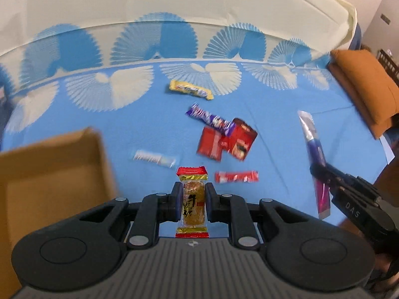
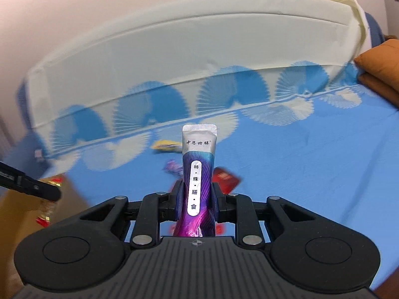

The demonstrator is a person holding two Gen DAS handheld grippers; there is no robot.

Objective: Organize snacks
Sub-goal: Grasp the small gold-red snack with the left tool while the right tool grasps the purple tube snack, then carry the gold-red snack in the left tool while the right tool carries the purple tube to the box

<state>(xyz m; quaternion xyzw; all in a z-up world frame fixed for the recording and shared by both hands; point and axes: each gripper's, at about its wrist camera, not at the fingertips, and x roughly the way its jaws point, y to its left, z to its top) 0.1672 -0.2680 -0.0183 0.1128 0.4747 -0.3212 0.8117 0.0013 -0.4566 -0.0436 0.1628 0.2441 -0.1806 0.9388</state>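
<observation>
Left wrist view: left gripper [image 1: 193,200] clamped on a gold candy packet [image 1: 192,199] with red crimped ends, held upright between the two pads, above the blue bedspread [image 1: 274,129]. Cardboard box [image 1: 52,169] open at the near left edge of the bedspread, just beside the left gripper. Scattered over the middle of the bedspread: yellow bar [image 1: 190,89] farthest back, near the band of white fan patterns; purple bar [image 1: 212,119] in front of it, lying partly over two red packets [image 1: 225,142] that overlap each other; white wrapper [image 1: 153,159], blurred, nearer and toward the box; red-and-white stick [image 1: 237,176] just right of the candy packet's top. Orange cushion [image 1: 366,87] at the far right edge. Toward the right edge, right gripper [image 1: 324,177] closed around the lower part of a long purple-and-silver sachet [image 1: 311,139], silver end pointing away, pink end hanging toward the camera.

Right wrist view: right gripper [image 2: 197,199] pinching the same sachet [image 2: 198,169], standing upright between the pads, silver tip on top, white label with dark characters down its face. Behind it on the bedspread [image 2: 311,162], yellow bar [image 2: 165,145], purple bar [image 2: 173,168] and a red packet [image 2: 225,177], all blurred. At the left edge, left gripper [image 2: 47,193] with the candy packet [image 2: 47,209] over the cardboard box [image 2: 15,214]. Orange cushion [image 2: 381,69] at the far right corner.
</observation>
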